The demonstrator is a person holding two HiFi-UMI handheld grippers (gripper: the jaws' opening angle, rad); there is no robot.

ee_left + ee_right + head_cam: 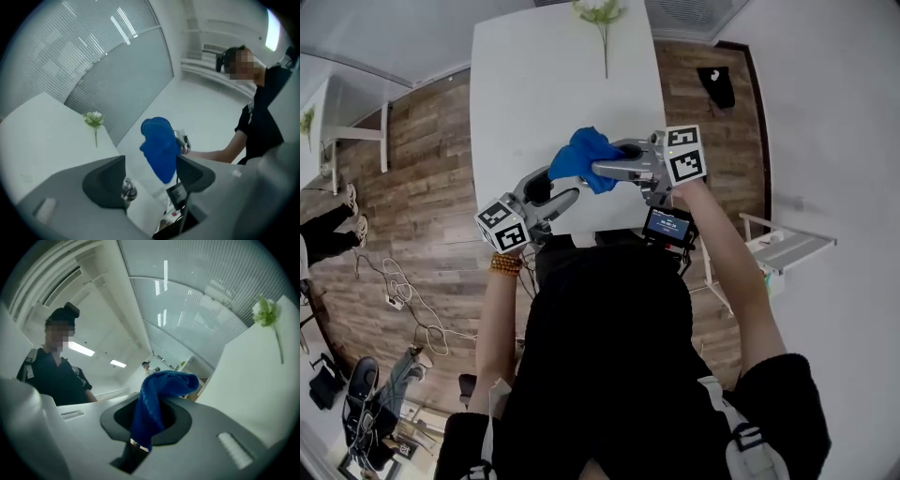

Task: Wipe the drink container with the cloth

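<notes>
My right gripper [600, 171] is shut on a blue cloth [581, 155], which bunches up out of its jaws [159, 390]. My left gripper [562, 189] points at the cloth from the lower left, its jaws held wide apart. In the left gripper view a small clear drink container [127, 190] shows against the left pad [105, 183]. Its see-through body is hard to make out in the gap. The cloth [159, 147] hangs just past the left gripper's tips, close to the container. Both grippers are raised above the white table [534, 84].
A flower [602, 14] lies at the table's far end. A small screen device [667, 225] hangs at the person's chest. The wooden floor to the left holds cables [394, 281] and shoes. A white stool [787, 246] stands to the right.
</notes>
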